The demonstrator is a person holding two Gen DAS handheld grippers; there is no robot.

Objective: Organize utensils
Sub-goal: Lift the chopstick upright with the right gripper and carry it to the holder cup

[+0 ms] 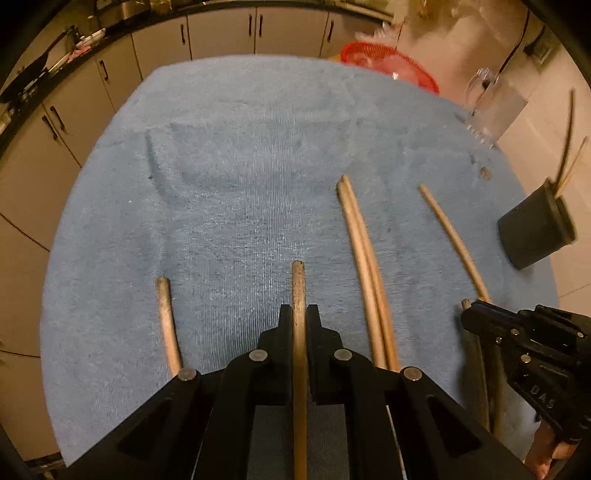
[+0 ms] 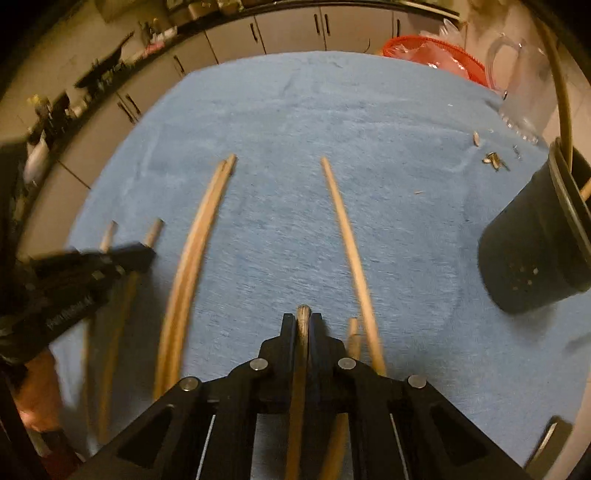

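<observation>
1. Blue towel [image 1: 240, 177] covers the bench; creases show toward its far left.
2. Red mesh basket [image 1: 388, 61] at the far right edge of the towel, something pale pink inside.
3. Clear glass pitcher [image 1: 491, 107] with handle, just right of the basket, at the towel's edge.
4. Small bits of debris [image 2: 493, 159] lie on the towel near the pitcher.
5. Beige cabinets [image 1: 221, 33] with dark handles line the far side.
6. Dark counter clutter [image 2: 103, 70] above the cabinets, blurred.
</observation>
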